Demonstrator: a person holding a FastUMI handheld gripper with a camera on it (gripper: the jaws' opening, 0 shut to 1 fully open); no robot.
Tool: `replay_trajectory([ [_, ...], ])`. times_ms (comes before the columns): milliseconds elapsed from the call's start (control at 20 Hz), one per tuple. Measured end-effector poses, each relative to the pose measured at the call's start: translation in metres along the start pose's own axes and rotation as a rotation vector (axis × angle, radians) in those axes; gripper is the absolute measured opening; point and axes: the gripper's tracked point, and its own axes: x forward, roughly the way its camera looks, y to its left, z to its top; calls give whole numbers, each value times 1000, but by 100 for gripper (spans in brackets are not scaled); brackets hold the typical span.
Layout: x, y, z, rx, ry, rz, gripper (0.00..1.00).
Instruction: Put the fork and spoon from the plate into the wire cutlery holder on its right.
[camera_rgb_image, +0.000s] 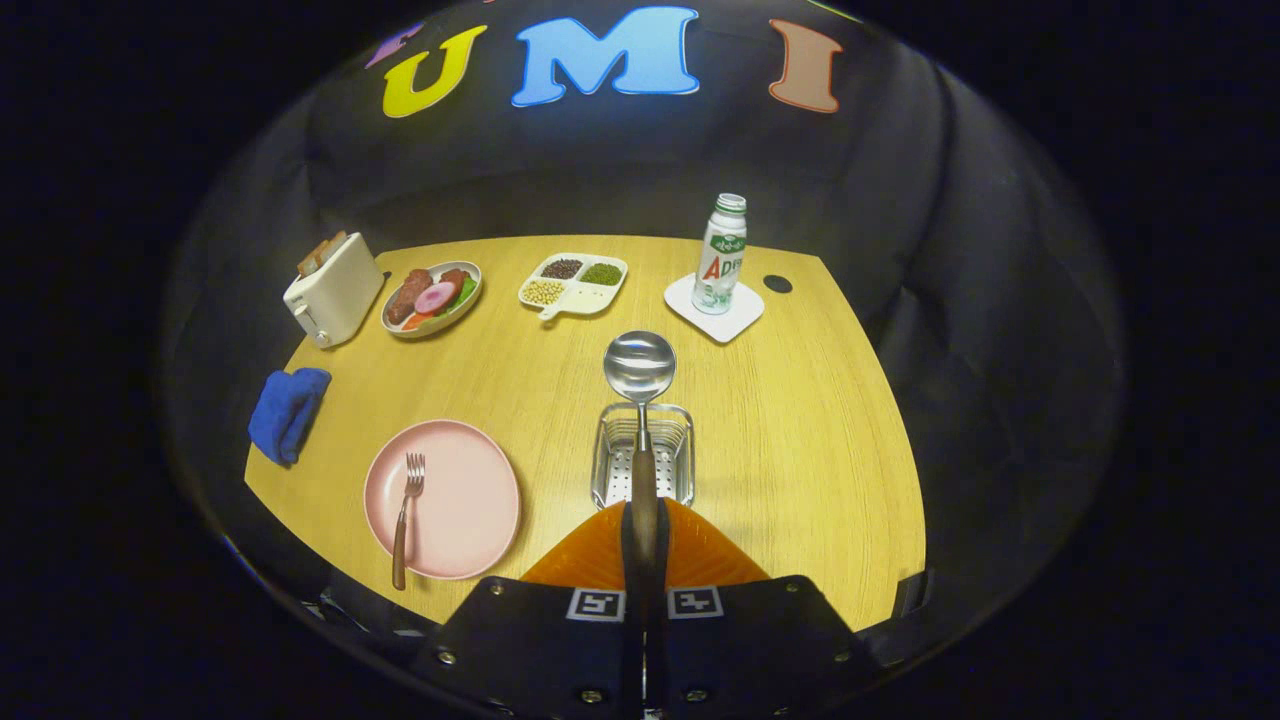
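My gripper (644, 545) is shut on the spoon (640, 385), both orange fingers pressing its brown wooden handle. The spoon's shiny bowl points away from me and hangs above the far rim of the wire cutlery holder (680, 455), which sits on the table just ahead of the fingers. To the left of the holder lies the pink plate (465, 495). The fork (405, 515) rests on the plate's left part, tines pointing away and its wooden handle sticking out over the near rim.
On the wooden table (800, 430), beyond the holder: a white bottle (722, 255) on a white coaster, a divided dish of beans (573, 283), a plate of food (432, 297), a white toaster (333, 288). A blue cloth (288, 412) lies at the left edge.
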Motion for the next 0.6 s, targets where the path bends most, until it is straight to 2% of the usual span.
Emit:
replay_trajectory([
  [300, 4, -14, -34, -50, 166, 8, 1],
  [600, 11, -14, -46, -156, 322, 11, 2],
])
